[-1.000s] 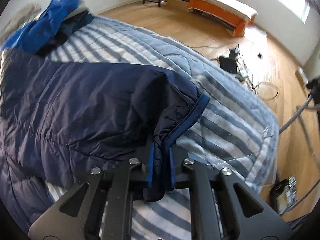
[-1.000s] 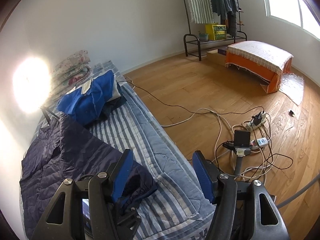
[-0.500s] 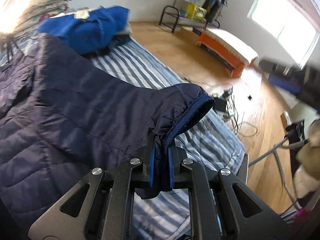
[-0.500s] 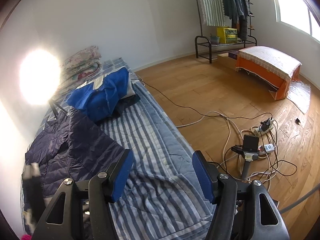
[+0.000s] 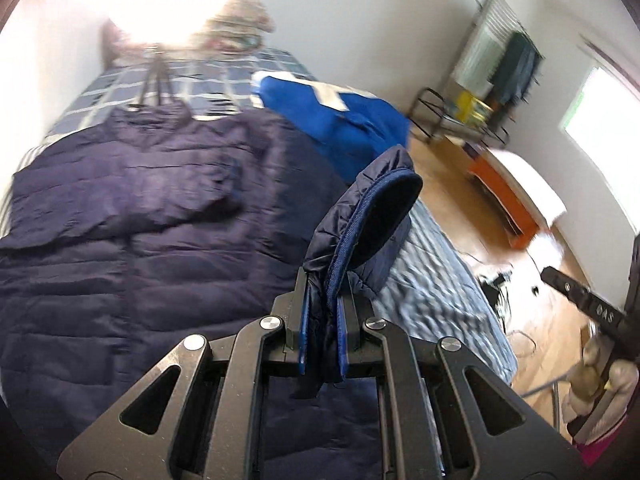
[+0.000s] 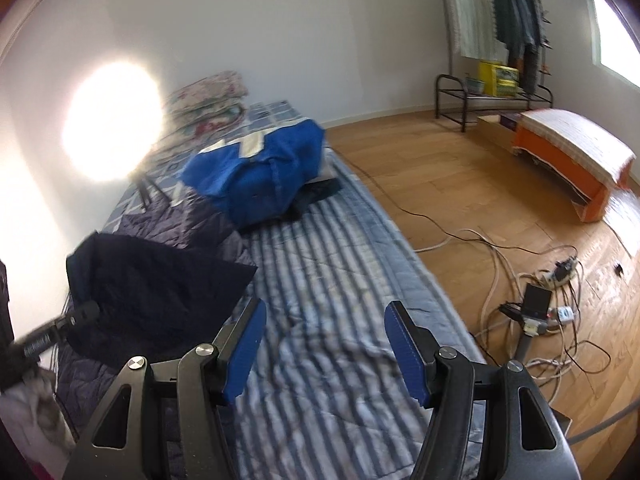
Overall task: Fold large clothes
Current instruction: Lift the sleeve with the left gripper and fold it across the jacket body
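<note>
The right gripper (image 6: pixel 324 344) hangs with jaws wide apart over the striped mattress (image 6: pixel 340 280). Left lies the navy jacket (image 6: pixel 156 280), a blue garment (image 6: pixel 260 176) beyond it.

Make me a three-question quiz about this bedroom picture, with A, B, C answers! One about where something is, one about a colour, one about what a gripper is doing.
1. Where does the bright blue garment lie?
A. on the floor
B. on the striped mattress
C. on the clothes rack

2. What colour is the low bench?
A. orange
B. green
C. black

3. What is the left gripper doing?
A. open, holding nothing
B. pinching a cable
C. shut on the navy jacket's cuff

Answers: 1 B, it rests on the stripes. 2 A, its sides are orange. 3 C, fabric sits between its closed fingers.
</note>
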Action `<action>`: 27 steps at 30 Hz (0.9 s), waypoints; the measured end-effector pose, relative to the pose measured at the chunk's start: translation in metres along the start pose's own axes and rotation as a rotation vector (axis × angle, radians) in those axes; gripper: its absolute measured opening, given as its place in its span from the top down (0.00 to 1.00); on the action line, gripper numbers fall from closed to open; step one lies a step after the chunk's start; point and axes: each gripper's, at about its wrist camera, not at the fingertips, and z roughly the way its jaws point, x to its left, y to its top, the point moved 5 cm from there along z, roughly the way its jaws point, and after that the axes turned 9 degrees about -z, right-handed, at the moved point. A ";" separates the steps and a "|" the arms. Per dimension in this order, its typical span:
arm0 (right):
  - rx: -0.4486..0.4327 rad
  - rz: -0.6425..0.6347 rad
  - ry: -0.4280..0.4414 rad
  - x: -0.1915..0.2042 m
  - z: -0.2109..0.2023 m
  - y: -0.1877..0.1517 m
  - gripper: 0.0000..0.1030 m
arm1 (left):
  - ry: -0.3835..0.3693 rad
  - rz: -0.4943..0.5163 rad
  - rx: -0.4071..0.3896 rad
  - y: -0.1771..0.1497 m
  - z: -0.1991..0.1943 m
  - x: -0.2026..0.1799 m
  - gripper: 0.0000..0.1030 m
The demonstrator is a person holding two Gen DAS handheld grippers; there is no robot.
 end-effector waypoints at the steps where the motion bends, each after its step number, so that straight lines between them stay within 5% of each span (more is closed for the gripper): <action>1: 0.004 -0.009 0.011 0.008 0.002 0.001 0.37 | 0.003 -0.009 -0.004 0.004 0.001 0.010 0.92; 14: 0.034 -0.123 0.082 0.099 0.025 0.014 0.37 | 0.101 -0.169 -0.086 0.063 -0.021 0.155 0.92; 27: 0.051 -0.207 0.180 0.173 0.041 0.024 0.37 | 0.217 -0.269 -0.146 0.133 0.019 0.288 0.92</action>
